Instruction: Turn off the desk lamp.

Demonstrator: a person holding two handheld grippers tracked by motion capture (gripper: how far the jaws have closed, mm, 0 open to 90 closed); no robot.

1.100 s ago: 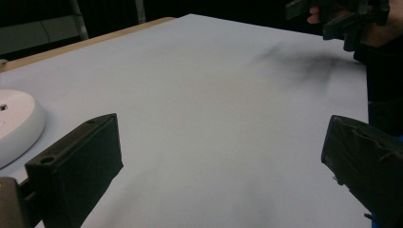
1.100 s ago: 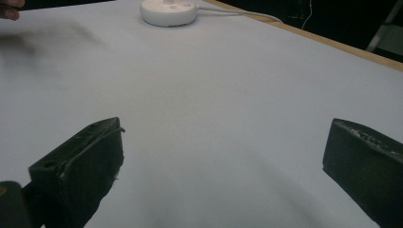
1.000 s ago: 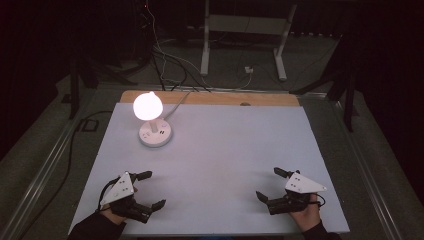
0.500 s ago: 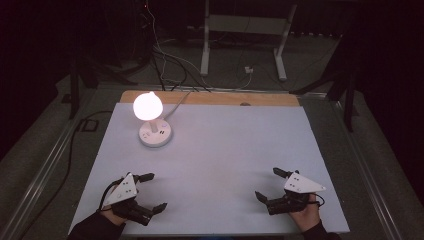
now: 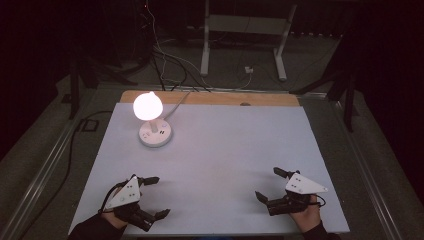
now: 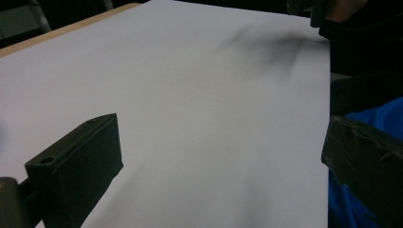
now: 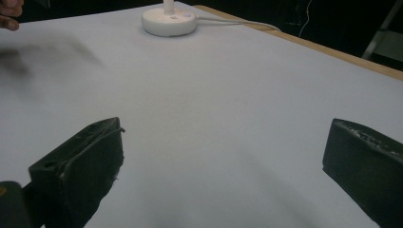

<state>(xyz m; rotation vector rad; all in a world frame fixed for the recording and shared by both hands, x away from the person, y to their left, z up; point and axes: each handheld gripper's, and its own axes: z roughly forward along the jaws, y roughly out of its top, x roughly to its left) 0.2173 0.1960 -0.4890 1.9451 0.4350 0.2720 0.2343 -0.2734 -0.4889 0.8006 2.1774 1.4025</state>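
Observation:
A lit white lamp (image 5: pixel 147 106) with a round white base (image 5: pixel 156 133) stands at the table's far left, its cord running off the back edge. My left gripper (image 5: pixel 156 197) rests at the near left of the white table top (image 5: pixel 225 150), jaws wide apart with nothing between them. At the near right my right gripper (image 5: pixel 268 184) is open too, nothing in it. The right gripper view looks across the table to the lamp base (image 7: pixel 169 20). In the left gripper view the bare white surface (image 6: pixel 190 95) lies between the jaws.
A wooden strip (image 5: pixel 210 98) edges the back of the table. Cables (image 5: pixel 170 60) and a metal stand (image 5: pixel 245 40) sit on the dark floor beyond. A blue sleeve (image 6: pixel 366 128) shows at the right of the left gripper view.
Both grippers have stayed near the front edge with only slight shifts. The lamp has not moved.

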